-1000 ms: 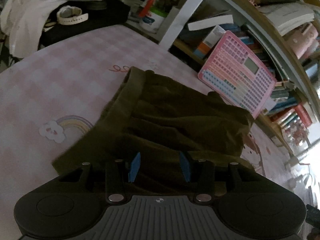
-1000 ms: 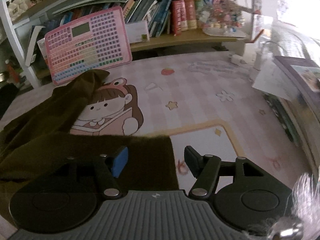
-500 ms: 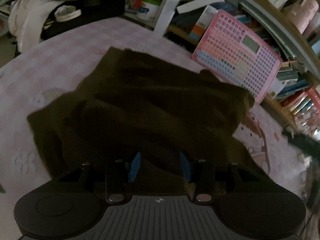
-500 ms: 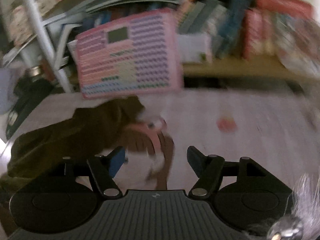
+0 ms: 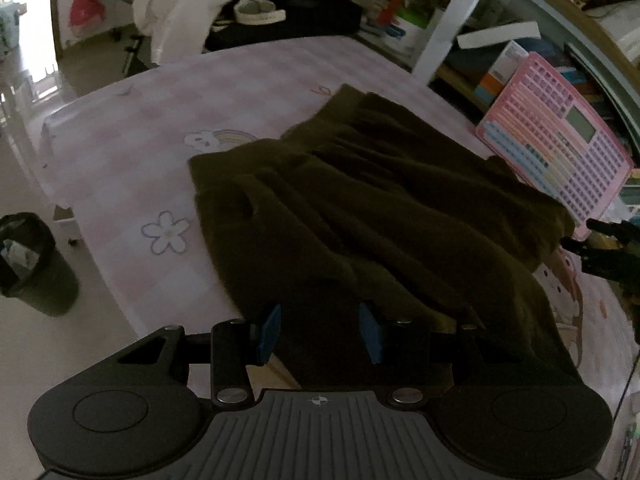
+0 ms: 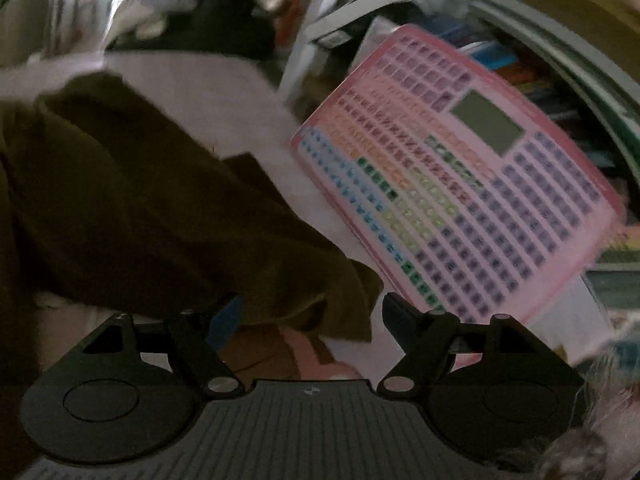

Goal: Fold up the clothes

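Observation:
A dark olive garment [image 5: 380, 208] lies rumpled across the pink checked tablecloth [image 5: 160, 140]. My left gripper [image 5: 319, 330] hovers over its near edge. Its blue pads stand apart with both inner faces showing, and dark cloth fills the space between and below them. At the right edge of the left wrist view, my right gripper [image 5: 578, 234] reaches the garment's far right corner. In the blurred right wrist view my right gripper [image 6: 310, 314] has its jaws opening. A loose corner of the garment [image 6: 140, 200] lies between the pads, which do not press it.
A pink button board [image 5: 560, 160] leans against the bookshelf behind the garment, close to my right gripper [image 6: 460, 184]. A white shelf post [image 5: 452, 20] and piled clothes [image 5: 176, 12] stand at the back. A black bin [image 5: 32, 264] sits on the floor at the left.
The right view swung left from the cartoon print to the garment's far corner, and its jaws widened off the cloth flap. The left view drew back, and the garment now lies doubled over.

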The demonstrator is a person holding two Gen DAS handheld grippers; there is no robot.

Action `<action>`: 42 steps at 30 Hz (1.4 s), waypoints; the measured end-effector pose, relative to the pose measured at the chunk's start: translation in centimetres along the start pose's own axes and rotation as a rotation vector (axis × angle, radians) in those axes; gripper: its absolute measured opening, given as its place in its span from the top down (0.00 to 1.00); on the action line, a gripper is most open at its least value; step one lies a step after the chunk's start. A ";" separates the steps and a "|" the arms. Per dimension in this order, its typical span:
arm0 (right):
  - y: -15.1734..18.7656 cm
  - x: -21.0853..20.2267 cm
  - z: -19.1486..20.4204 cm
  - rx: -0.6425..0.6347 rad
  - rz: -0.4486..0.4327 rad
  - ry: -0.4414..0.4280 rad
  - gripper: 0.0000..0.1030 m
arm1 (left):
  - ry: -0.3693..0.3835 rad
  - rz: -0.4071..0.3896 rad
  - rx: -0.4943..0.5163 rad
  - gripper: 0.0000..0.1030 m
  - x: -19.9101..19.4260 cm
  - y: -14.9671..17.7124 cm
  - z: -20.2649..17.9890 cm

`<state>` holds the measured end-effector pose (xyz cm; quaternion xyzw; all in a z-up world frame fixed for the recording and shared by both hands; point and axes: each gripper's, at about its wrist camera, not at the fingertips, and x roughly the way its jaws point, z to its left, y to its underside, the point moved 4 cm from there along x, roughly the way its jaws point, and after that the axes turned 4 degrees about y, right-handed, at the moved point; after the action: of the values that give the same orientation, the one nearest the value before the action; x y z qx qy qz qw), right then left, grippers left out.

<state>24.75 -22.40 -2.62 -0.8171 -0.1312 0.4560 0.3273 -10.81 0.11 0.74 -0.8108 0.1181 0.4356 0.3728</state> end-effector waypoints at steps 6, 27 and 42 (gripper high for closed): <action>-0.8 3.1 -1.8 0.037 0.038 -0.093 0.44 | 0.003 -0.002 0.003 0.58 -0.4 0.3 -0.4; -2.6 -18.0 15.5 0.060 -0.142 -0.713 0.52 | 0.067 0.006 0.029 0.58 0.6 0.4 -2.4; 3.8 -13.5 20.3 -0.341 -0.074 -0.426 0.54 | 0.062 0.003 -0.010 0.58 0.3 0.9 -1.4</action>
<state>0.13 -23.75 -3.73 -0.7406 -0.3020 0.5767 0.1664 -10.27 -1.49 0.55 -0.8256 0.1287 0.4115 0.3641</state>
